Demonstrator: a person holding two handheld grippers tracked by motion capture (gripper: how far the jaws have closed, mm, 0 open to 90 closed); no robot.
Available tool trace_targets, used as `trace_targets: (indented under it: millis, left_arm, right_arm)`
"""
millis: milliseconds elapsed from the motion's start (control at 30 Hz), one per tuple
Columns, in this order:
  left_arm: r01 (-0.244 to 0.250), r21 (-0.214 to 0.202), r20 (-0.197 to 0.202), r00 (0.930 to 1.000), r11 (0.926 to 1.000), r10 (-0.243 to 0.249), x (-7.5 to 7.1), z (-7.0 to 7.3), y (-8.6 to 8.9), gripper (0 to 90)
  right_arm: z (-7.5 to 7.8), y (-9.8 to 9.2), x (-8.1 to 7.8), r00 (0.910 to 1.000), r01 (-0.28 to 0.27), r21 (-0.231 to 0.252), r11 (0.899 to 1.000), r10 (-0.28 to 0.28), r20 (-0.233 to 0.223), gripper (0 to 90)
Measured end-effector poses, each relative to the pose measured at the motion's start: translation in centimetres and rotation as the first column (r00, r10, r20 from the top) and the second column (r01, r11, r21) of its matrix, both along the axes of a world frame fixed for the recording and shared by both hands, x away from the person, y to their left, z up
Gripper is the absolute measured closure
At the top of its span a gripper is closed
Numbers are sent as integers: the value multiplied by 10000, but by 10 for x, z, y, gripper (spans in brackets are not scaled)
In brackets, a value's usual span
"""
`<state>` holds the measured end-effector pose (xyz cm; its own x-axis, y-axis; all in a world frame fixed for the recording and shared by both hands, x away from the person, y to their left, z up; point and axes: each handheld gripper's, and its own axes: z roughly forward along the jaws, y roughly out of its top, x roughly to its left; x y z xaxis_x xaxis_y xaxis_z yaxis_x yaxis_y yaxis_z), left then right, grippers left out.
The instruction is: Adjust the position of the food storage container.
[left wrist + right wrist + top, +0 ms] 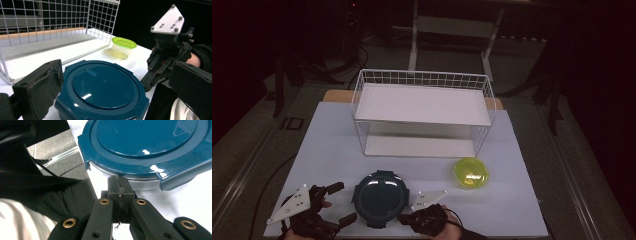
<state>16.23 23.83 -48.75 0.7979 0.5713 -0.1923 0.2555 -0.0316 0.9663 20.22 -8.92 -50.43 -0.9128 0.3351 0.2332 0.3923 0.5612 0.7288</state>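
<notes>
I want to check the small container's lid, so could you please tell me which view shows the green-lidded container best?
The left gripper view: the green-lidded container shows from the side, lid and clear body. The high view gives its top.

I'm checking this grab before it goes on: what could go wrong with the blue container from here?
The right gripper has its jaws shut, tip at the rim of the blue container; it may only push the container, not grip it.
The left gripper stands open around the container's left side; a push could slide it against those jaws.
The container sits near the table's front edge, so a shove toward the person might tip it off.
</notes>
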Motion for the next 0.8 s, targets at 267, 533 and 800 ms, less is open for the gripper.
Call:
trace_targets:
  millis: [267, 533, 800]
  left_arm:
    - [22, -30, 14, 10000, 10000, -22, 0, 0, 0, 0]
    - [87, -3, 0, 10000, 10000, -87, 0, 0, -1, 0]
    - [104, 3, -24, 9999, 9999, -104, 0, 0, -1, 0]
  right_arm:
    - [-1, 16, 14, 9999, -43, 9, 10000, 43, 150, 900]
    - [-2, 21, 26, 9993, 247, 90, 9997, -249, 278, 900]
    - [-2, 27, 32, 9982, 275, 83, 9996, -279, 535, 900]
